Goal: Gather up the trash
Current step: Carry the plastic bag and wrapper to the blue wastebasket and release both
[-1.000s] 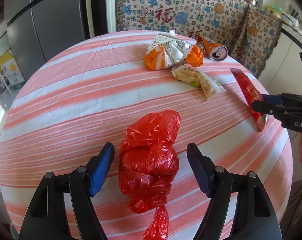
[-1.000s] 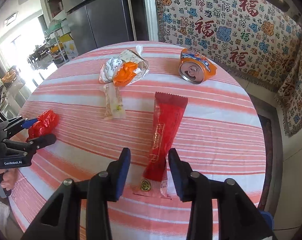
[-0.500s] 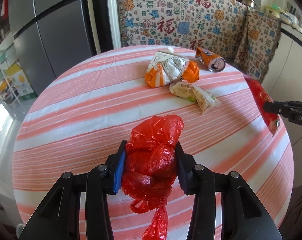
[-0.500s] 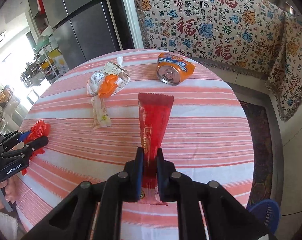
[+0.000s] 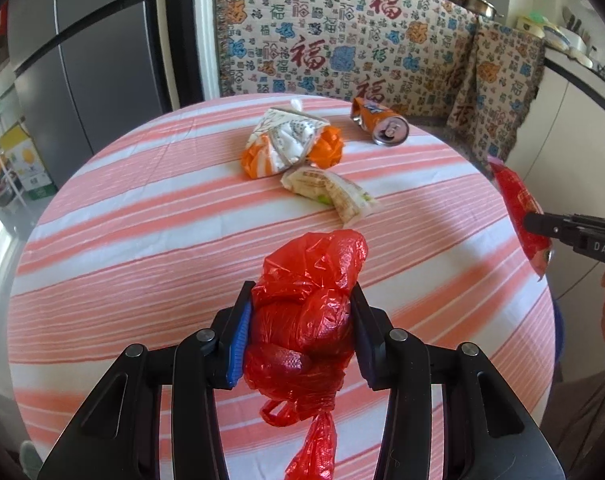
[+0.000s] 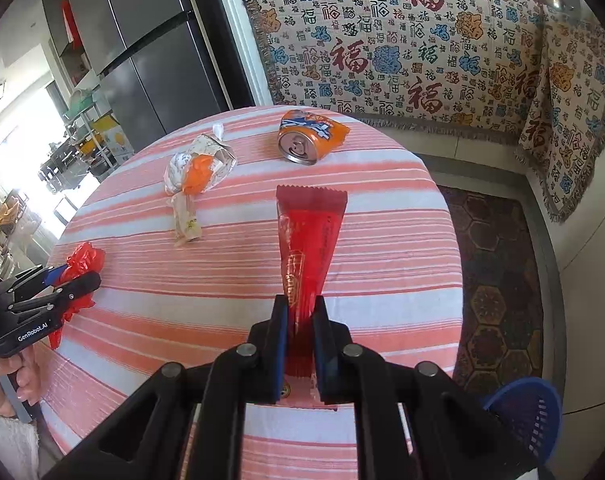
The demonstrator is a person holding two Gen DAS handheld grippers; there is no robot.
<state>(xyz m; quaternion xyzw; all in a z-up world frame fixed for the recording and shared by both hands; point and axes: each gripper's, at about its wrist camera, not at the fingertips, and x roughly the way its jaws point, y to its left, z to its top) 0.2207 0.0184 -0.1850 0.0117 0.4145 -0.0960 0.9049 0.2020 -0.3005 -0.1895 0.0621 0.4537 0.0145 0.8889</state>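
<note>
My left gripper (image 5: 300, 300) is shut on a knotted red plastic bag (image 5: 310, 304) and holds it above the round striped table (image 5: 142, 220). My right gripper (image 6: 300, 312) is shut on a long red snack wrapper (image 6: 308, 240), lifted off the table near its right edge; it also shows in the left wrist view (image 5: 520, 212). On the far side of the table lie crumpled orange-and-white paper wrappers (image 5: 290, 146), a pale snack packet (image 5: 330, 192) and a dented orange drink can (image 5: 380, 124).
A blue mesh basket (image 6: 530, 412) sits on the floor right of the table. A patterned cloth covers a bench (image 6: 422, 40) behind the table. A grey fridge (image 5: 74, 60) stands at the far left. A dark rug (image 6: 498, 280) lies on the floor.
Both grippers closed from open, the left on the red bag and the right on the red wrapper, then both lifted their loads up and back from the table.
</note>
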